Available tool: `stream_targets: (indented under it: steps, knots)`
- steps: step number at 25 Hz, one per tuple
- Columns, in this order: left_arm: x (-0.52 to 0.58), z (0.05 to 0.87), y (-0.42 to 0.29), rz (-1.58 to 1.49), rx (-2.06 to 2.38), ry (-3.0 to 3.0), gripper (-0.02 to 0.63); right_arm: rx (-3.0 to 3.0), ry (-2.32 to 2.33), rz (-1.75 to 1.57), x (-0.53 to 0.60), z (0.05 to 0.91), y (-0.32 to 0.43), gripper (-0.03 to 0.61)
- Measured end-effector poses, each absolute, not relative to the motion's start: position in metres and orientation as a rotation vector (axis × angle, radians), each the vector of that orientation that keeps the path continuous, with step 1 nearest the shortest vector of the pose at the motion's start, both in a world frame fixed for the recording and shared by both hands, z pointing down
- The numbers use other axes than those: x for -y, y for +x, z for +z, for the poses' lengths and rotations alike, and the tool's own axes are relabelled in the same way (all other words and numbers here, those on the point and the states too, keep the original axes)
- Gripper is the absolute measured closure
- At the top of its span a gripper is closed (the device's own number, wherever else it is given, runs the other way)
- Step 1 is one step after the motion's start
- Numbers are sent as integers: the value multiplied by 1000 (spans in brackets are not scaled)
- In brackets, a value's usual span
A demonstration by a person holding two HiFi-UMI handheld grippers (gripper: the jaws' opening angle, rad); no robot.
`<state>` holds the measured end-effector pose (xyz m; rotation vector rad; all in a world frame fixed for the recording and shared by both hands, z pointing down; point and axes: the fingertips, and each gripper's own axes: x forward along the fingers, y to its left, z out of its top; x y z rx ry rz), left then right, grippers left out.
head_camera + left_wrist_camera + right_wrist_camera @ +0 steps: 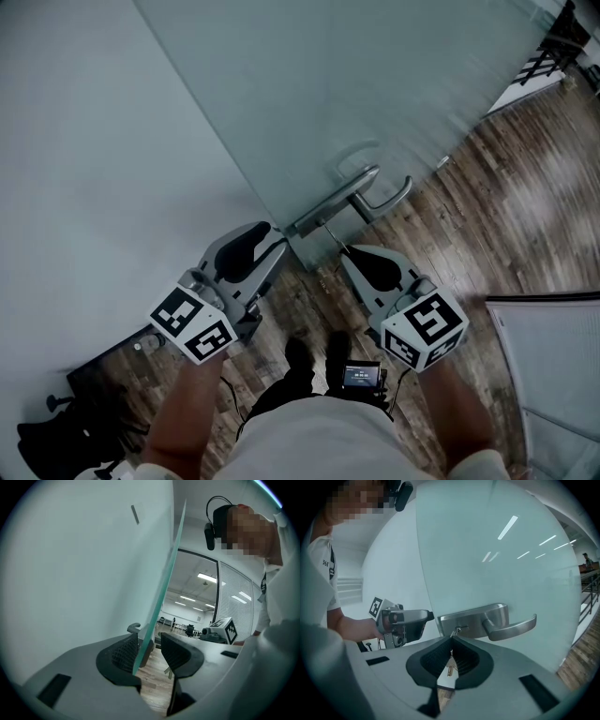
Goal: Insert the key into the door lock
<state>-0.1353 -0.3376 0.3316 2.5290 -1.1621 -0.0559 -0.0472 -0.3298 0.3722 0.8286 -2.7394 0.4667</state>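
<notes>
Right hand-held gripper pinches key at lock — left hand-held gripper stands open.

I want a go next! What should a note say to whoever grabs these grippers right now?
Left gripper: open, with a jaw on either side of the edge of the glass door, not pressing on it.
Right gripper: shut on the key, aimed at the lock plate beside the handle.
Done: the key is held and its tip is up at the keyhole. Whether it has gone in can't be told.
Left: push the key fully into the lock.
</notes>
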Motion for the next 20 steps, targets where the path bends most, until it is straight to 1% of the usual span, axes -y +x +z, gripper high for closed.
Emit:
stream_targets:
  steps: [20]
  knots:
    - [343,326,-125,-114,1114,2541,466,2708,790,340,333,375,-50,561]
